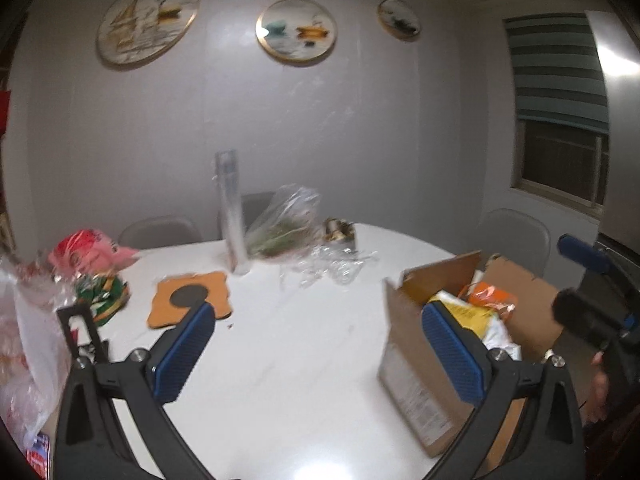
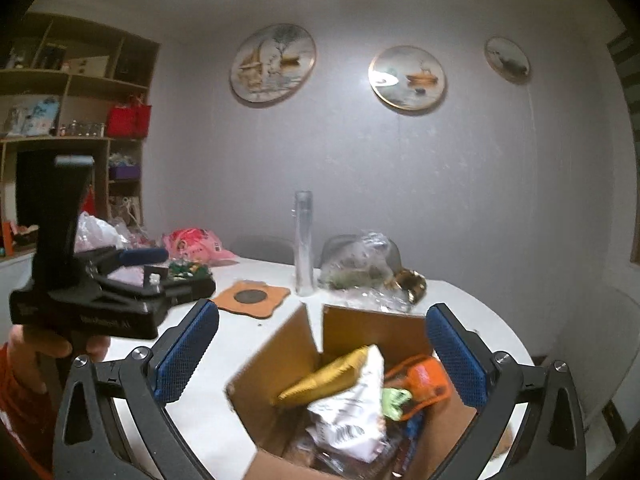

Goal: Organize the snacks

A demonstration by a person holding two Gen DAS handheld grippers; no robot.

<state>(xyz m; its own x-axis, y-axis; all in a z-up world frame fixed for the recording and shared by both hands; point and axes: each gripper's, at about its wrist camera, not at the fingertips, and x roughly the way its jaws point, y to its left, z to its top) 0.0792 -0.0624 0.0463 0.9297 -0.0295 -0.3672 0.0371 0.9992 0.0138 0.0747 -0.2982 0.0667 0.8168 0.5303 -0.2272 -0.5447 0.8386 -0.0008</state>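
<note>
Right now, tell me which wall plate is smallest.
The rightmost plate; the middle plate and the sailboat plate on the left are clearly bigger.

Showing blue, dot-textured pads (image 2: pixel 186 354) on black gripper arms, over a white table (image 1: pixel 288 344) and a brown cardboard box (image 2: pixel 276 364) holding a gold-yellow packet (image 2: pixel 332 376), a white packet with dark print (image 2: pixel 352 416), an orange one (image 2: pixel 424 384) and a scrap of lime green. Lying further back: an orange-brown mat (image 1: pixel 192 298) with a dark grey disc, a pink-and-red bag (image 1: pixel 86 250), a green-and-gold wrapper (image 1: pixel 104 296), a clear tube (image 1: pixel 232 212) and clear plastic wrap. Hanging on the pale grey wall: gold-rimmed round plates (image 1: pixel 296 32) painted with amber boats, beside a blind (image 1: pixel 556 72) striped dark and light teal.
</note>
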